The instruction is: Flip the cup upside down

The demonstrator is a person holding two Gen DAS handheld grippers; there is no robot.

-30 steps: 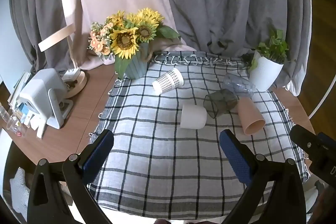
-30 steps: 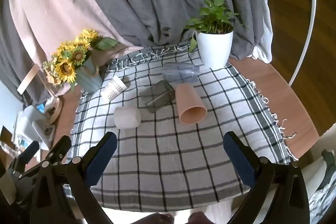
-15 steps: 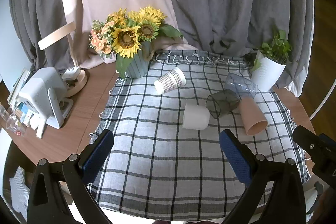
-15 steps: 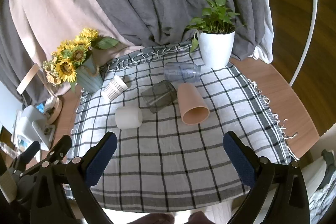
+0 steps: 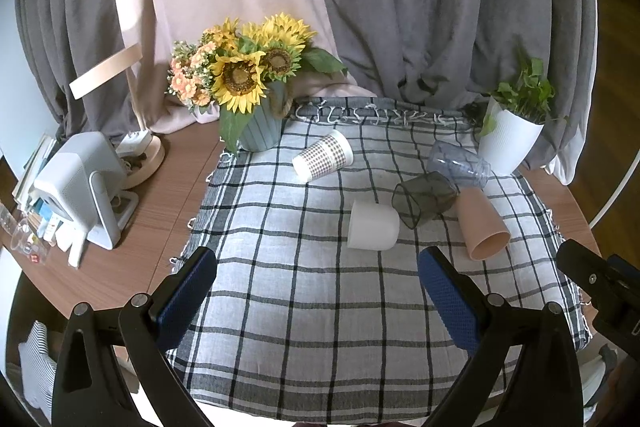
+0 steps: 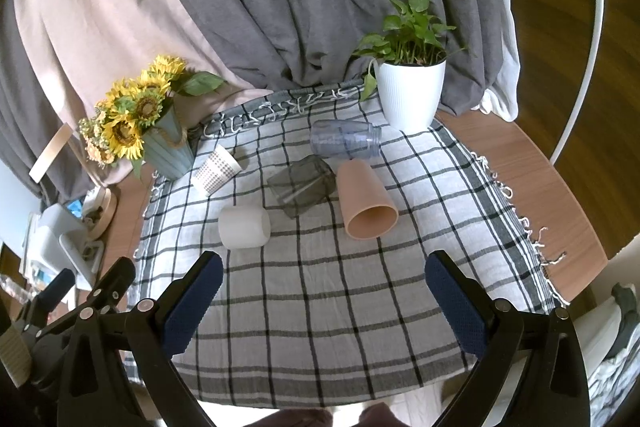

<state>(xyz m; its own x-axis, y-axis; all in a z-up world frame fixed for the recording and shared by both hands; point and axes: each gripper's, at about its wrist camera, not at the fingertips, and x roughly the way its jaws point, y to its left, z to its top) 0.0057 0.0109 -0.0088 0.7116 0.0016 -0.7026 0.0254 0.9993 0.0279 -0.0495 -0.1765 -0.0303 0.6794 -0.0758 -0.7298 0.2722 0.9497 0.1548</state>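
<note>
Several cups lie on their sides on the checked cloth (image 5: 304,307): a white cup (image 5: 373,225) (image 6: 244,227), a dark smoky cup (image 5: 424,199) (image 6: 302,185), a peach cup (image 5: 482,225) (image 6: 366,201), a clear bluish cup (image 5: 458,165) (image 6: 345,144) and a dotted paper cup (image 5: 323,155) (image 6: 216,169). My left gripper (image 5: 318,291) is open and empty above the cloth's near part, short of the white cup. My right gripper (image 6: 323,293) is open and empty, short of the white and peach cups.
A sunflower vase (image 5: 256,131) stands at the cloth's far left corner, a white potted plant (image 6: 412,95) at the far right. A white device (image 5: 80,183) and clutter sit on the wooden table (image 5: 168,195) to the left. Curtains hang behind.
Both grippers have edged slightly forward and to the left over the cloth; the cups sit a little further right in both views. Nothing was touched.
</note>
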